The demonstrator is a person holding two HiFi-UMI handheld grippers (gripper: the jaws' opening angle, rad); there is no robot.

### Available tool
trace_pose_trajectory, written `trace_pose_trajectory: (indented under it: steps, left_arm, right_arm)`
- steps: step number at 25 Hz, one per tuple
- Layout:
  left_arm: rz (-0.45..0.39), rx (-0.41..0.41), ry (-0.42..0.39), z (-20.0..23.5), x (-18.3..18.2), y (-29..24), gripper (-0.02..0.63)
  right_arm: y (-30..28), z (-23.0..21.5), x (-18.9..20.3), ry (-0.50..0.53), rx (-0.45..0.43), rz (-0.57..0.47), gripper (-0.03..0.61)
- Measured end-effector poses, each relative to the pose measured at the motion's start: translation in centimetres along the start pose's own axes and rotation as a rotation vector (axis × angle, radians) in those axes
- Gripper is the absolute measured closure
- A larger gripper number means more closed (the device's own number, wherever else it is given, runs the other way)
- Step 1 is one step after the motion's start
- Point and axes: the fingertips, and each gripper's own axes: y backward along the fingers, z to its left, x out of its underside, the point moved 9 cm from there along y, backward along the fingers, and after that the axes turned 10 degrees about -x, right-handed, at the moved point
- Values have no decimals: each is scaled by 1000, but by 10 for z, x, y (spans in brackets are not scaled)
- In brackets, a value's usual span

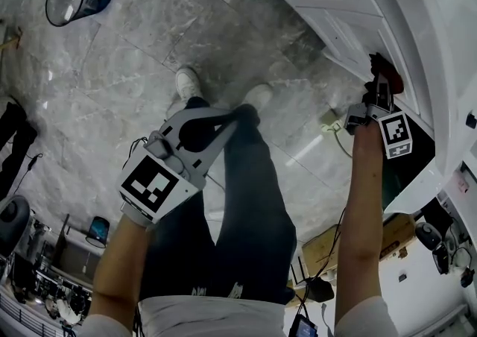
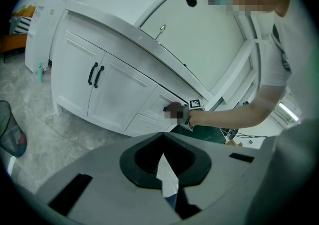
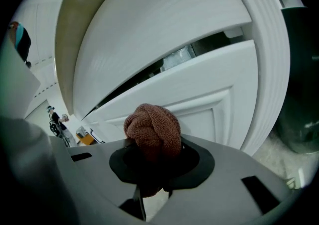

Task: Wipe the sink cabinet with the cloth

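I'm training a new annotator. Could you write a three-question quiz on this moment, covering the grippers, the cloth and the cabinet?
1. True or false: the left gripper holds the bunched reddish-brown knitted cloth.
2. What is the cloth nearest? A) the white panelled drawer front B) a wastebasket C) a mirror
3. Fill in: the white cabinet double doors carry ____ handles.
Key: 1 false, the right gripper is shut on it; 2 A; 3 black.
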Motion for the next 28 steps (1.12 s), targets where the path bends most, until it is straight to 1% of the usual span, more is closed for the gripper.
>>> trace_pose_trajectory:
  steps: [7,12,15,17,19,24,28]
  left_arm:
    - [-10,0,4,10,-4,8,601]
    - [-9,9,-2,14,-6,11,601]
    - [-10,15,-12,15,-7,13,601]
    - [-10,16,-20,14,-9,13,601]
    - [-12,20,-27,12,-11,15,601]
    - [-33,19,-40,11,-14,22,601]
    - [-53,7,-36,12,-18,30,601]
  right_arm:
    - [0,14,-3,50,34,2,479]
    - [1,27,-9,114,16,24,479]
    - [0,33,-11,119,-2,28,479]
    - [-2,39,-12,113,-31,27,479]
    - [-7,51,-13,116,-81,31,479]
    - [-36,94,-12,119,-212,37,478]
    - [-51,121,-8,59,-275,17,479]
